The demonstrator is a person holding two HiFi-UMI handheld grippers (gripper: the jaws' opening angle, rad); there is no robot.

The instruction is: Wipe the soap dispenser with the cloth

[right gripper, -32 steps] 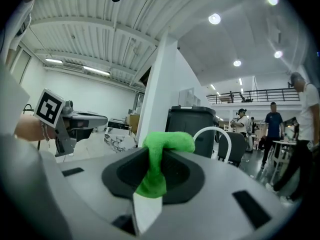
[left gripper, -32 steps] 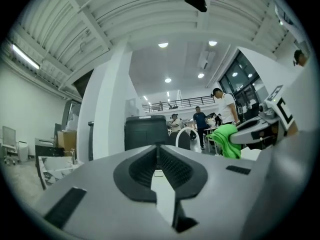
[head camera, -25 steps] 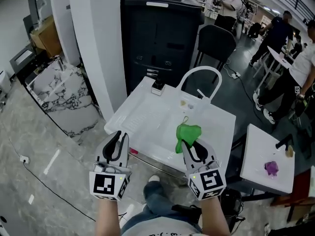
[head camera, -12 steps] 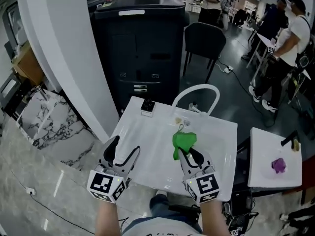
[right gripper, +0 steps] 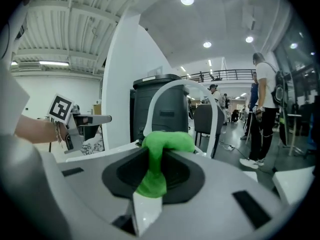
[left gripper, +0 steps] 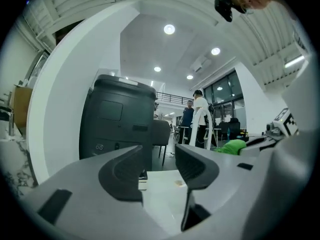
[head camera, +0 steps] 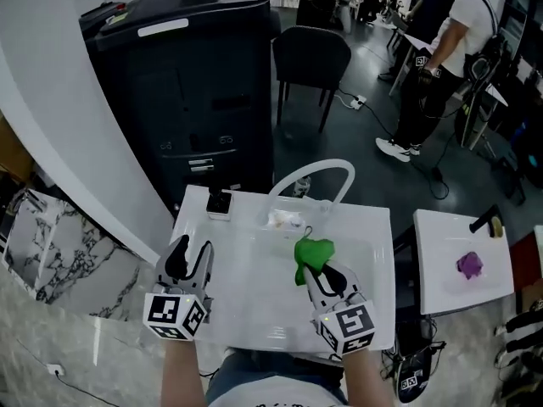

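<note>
A small black-topped white soap dispenser [head camera: 219, 203] stands at the back left corner of the white basin [head camera: 254, 312]; in the left gripper view the dispenser [left gripper: 143, 178] shows far off through the gap of the jaws. My left gripper [head camera: 192, 251] [left gripper: 159, 156] hovers over the basin's left side, well short of the dispenser. Its jaws have just been closing and still stand apart, with nothing between them. My right gripper [head camera: 324, 271] [right gripper: 156, 166] is shut on a green cloth [head camera: 312, 253] [right gripper: 162, 141], which bunches up above its fingertips over the basin's middle.
A white arched faucet [head camera: 312, 175] [right gripper: 155, 99] rises at the basin's back edge, with a small whitish lump [head camera: 284, 219] in front of it. Behind stand a black cabinet [head camera: 187, 83] and a chair [head camera: 310, 58]. A side table [head camera: 450, 253] holds a purple thing [head camera: 469, 265]. People stand at the back right.
Both grippers have moved forward and down over the basin. The left jaws went from nearly shut to wide, then narrowed. The right gripper has kept the green cloth.
</note>
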